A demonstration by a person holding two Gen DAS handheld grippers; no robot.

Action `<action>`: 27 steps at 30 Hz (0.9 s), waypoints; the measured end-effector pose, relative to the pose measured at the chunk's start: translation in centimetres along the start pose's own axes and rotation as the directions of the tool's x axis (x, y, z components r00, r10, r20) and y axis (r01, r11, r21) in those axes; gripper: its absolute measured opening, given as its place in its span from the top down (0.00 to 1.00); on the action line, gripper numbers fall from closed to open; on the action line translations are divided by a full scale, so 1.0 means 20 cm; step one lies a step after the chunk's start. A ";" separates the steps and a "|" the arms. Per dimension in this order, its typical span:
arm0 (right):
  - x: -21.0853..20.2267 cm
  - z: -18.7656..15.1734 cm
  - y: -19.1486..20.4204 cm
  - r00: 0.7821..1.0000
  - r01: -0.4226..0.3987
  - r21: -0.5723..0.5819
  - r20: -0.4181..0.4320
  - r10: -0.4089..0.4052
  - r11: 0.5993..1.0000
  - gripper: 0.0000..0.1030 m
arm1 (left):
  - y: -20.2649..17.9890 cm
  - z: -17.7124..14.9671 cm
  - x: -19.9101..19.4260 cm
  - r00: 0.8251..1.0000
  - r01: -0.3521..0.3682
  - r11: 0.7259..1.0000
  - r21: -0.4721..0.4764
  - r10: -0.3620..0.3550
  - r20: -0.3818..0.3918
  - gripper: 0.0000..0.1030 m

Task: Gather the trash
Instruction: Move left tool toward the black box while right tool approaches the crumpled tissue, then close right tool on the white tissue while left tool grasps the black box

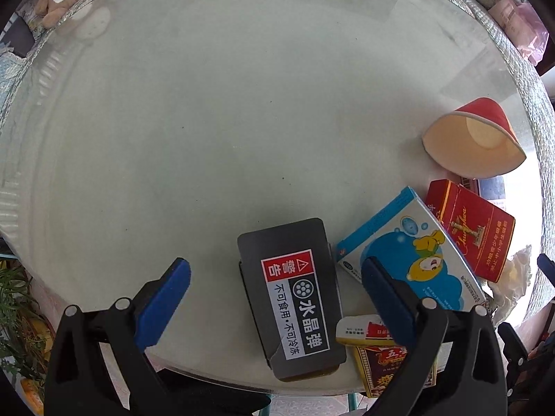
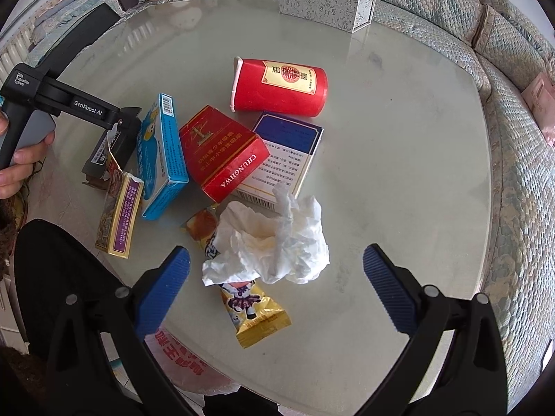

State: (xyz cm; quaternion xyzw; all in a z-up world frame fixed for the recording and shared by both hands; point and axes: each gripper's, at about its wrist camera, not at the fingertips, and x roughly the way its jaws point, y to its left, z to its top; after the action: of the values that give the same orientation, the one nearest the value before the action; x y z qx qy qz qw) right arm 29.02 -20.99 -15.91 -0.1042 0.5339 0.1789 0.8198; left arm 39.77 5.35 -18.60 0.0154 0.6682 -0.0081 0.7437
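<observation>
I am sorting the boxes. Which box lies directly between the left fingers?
The black box with the red warning label; the blue cartoon box sits behind the right-hand finger.

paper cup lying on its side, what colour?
Red outside, cream inside, on the paper cup; right wrist view shows it best.

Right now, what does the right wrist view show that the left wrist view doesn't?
Only the right wrist view shows the yellow snack wrapper, the blue-and-white box under the red pack, the patterned grey box at the far edge, and the left gripper from outside.

Only the left wrist view shows the warning label on the black box.

Both show the red paper cup on its side, the red Chunghwa pack, the blue cartoon box and the crumpled tissue.
</observation>
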 end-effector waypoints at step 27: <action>0.08 0.05 -0.07 1.000 -0.001 0.065 0.013 0.000 0.998 0.53 | 0.14 0.05 0.19 0.999 0.009 0.999 -0.032 -0.010 -0.036 0.22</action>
State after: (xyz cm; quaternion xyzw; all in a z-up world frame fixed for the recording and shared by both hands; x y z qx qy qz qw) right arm 31.02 -21.70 -17.04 -0.0761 0.5341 0.1623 0.8262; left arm 41.28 8.22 -22.16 0.0004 0.6818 -0.0009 0.7315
